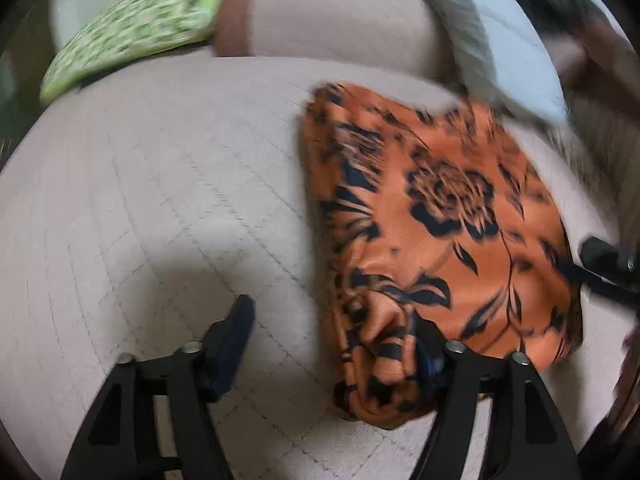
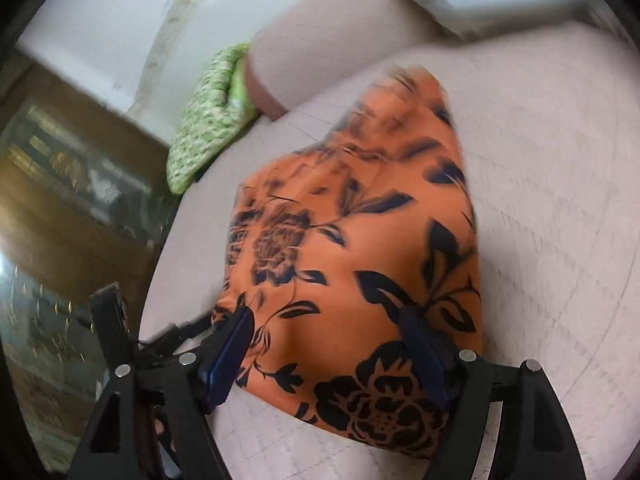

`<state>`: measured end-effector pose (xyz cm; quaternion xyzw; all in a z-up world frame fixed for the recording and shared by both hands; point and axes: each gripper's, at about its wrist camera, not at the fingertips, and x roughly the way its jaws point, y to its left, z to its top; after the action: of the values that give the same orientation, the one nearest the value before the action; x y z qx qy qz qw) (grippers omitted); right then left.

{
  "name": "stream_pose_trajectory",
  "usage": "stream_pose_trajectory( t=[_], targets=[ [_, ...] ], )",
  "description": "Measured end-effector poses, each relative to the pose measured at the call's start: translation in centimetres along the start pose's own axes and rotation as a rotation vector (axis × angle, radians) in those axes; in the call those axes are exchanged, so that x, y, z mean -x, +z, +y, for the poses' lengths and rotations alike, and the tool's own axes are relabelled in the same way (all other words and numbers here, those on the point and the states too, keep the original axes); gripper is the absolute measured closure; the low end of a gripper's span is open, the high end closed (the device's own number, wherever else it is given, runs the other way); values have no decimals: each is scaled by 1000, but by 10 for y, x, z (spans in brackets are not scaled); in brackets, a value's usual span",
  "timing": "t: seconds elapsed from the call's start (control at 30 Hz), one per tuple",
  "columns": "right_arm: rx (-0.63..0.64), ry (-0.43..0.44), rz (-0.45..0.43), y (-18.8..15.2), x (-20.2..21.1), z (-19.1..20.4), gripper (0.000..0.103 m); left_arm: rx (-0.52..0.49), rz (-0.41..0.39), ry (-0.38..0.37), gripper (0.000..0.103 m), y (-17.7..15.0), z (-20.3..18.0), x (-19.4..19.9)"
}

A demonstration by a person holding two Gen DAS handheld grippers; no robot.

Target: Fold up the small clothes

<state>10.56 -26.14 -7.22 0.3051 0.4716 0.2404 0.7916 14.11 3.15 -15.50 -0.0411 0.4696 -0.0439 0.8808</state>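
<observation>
An orange cloth with a black flower print (image 1: 440, 216) lies folded on a pale quilted sofa seat (image 1: 160, 208). My left gripper (image 1: 332, 344) hovers open over the cloth's near left corner. Its right finger (image 1: 428, 356) is over the bunched hem and its left finger (image 1: 236, 336) is over bare seat. In the right wrist view my right gripper (image 2: 328, 352) is open, with the near edge of the cloth (image 2: 352, 264) lying between its spread fingers. Each gripper shows at the edge of the other's view: the right gripper (image 1: 604, 260) and the left gripper (image 2: 116, 320).
A green patterned cushion (image 1: 132, 28) leans at the back left against a beige bolster (image 1: 332, 20). A white quilted pillow (image 1: 504, 48) lies behind the cloth. Off the seat's left edge are a brown wooden surface and glass (image 2: 72, 184).
</observation>
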Motion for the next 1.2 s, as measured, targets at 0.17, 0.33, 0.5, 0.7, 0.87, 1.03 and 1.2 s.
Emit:
stream_pose_trajectory(
  t=[0.17, 0.33, 0.5, 0.7, 0.87, 1.03, 1.2],
  targets=[
    [181, -39, -55, -11, 34, 50, 26, -53, -112, 33, 20, 1, -12, 46],
    [47, -96, 77, -41, -3, 4, 19, -81, 11, 93, 15, -23, -10, 4],
    [211, -205, -82, -54, 46, 52, 19, -51, -89, 87, 15, -18, -15, 58],
    [295, -536, -8, -114, 61, 58, 2, -114, -191, 149, 11, -52, -40, 123],
    [244, -563, 52, -151, 72, 50, 1, -124, -210, 164, 11, -75, -53, 149],
    [306, -564, -33, -157, 107, 80, 1, -105, -212, 175, 11, -82, -56, 168],
    [384, -600, -72, -154, 119, 107, 1, -73, -236, 165, 11, -84, -54, 189]
  ],
)
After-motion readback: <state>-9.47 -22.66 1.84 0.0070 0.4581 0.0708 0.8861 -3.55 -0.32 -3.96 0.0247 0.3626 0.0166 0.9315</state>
